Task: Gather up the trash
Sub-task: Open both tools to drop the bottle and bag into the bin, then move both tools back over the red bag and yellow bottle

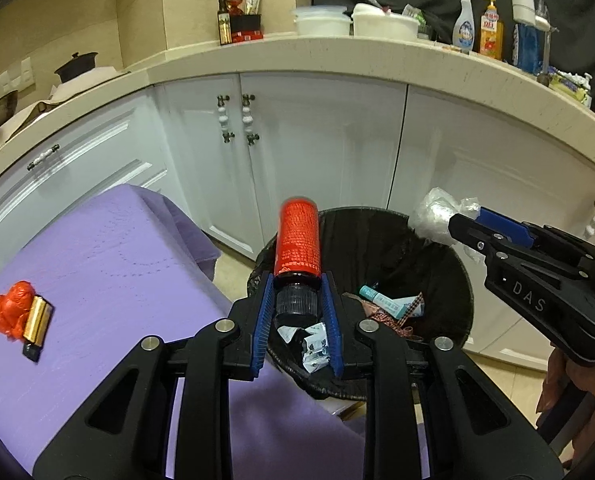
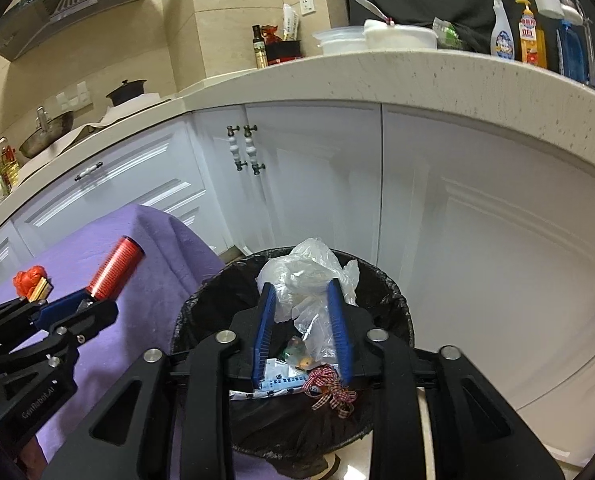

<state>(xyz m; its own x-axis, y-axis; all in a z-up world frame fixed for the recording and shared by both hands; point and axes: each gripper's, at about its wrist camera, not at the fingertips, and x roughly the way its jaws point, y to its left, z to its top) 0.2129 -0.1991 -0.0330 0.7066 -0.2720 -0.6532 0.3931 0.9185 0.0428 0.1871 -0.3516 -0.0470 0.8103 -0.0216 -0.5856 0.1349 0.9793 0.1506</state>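
White kitchen cupboards stand behind the black bin [image 1: 449, 264], where the left gripper [image 1: 297, 296] pinches the red bottle [image 1: 298, 236] by its cap and the right gripper [image 2: 303, 320], fingers loosely around the clear bag [image 2: 305, 280], should both let go right over the hole.

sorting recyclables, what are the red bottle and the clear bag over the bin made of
Red bottle: probably plastic, with a printed red wrap and ribbed dark cap; metal not excluded. Clear bag: thin plastic film, see-through, crinkled and glossy.
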